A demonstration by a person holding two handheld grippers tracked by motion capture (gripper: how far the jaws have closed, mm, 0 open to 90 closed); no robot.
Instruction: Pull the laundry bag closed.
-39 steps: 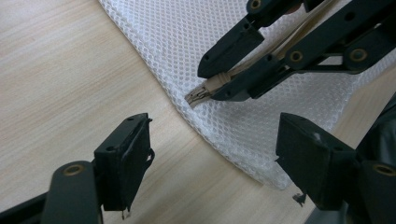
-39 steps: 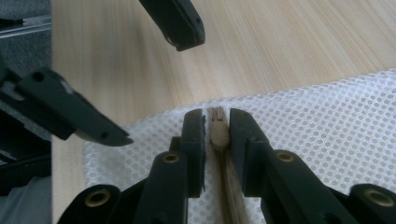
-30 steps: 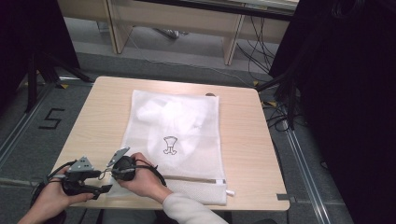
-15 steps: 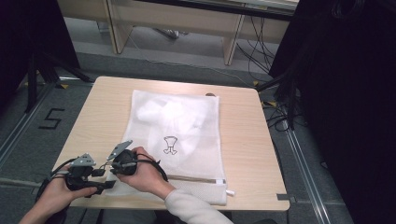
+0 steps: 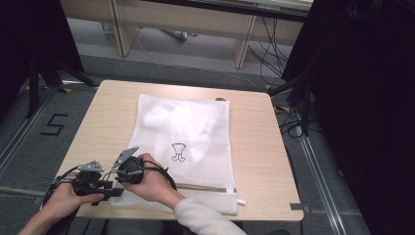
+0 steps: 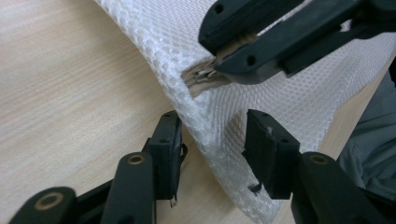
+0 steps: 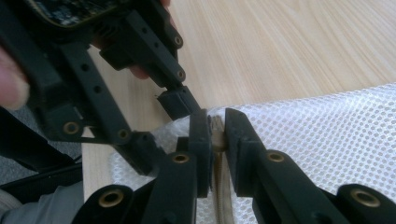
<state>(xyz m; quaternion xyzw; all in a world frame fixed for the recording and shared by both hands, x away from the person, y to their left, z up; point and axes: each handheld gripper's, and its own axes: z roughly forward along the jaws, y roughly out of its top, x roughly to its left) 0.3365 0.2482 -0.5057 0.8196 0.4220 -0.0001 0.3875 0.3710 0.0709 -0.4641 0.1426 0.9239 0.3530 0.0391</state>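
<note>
Zipper pull (image 6: 205, 73) pinched, right gripper (image 7: 215, 126) jaws

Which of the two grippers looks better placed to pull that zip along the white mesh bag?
The right gripper, probably. Its jaws are pinched on the zipper pull at the corner of the mesh bag. The left gripper is open, its jaws either side of the bag's edge, better suited to clamp and steady it.

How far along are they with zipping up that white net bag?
Done: clothing lies inside the mesh bag, flat on the table. In hand: the right gripper pinches the zipper at the bag's near left corner, and the left gripper stands open astride the corner's edge without clamping it. Left: whether the zip runs open or closed along the near edge cannot be told here.
</note>
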